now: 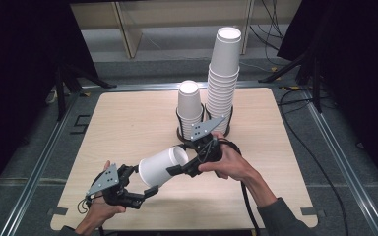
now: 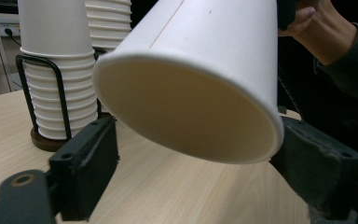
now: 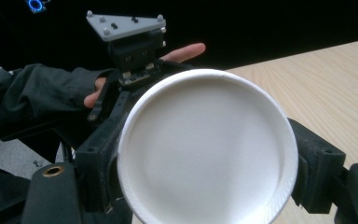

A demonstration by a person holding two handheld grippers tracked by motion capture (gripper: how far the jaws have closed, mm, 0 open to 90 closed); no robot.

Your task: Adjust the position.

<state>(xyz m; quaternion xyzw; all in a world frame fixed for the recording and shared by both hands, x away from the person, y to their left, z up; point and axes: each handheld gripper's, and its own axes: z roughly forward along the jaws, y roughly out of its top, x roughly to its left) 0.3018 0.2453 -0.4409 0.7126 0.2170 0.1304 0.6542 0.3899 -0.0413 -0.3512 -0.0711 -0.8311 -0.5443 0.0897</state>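
You've got the paper cup (image 1: 160, 166) spanned between both grippers, right gripper (image 1: 174, 170) clamped near its base, left gripper (image 2: 196, 154) straddling the rim (light, thin-walled, crushes easily), so squeeze gently

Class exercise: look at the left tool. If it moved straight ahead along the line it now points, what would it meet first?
The left tool points at the paper cup held sideways in the right tool. Its jaws already flank the cup's rim, so it would probably meet the cup first; actual contact is unclear.

The right claw (image 1: 177, 170) is clamped closed, while the left claw (image 1: 150, 191) gapes wide, both held low.
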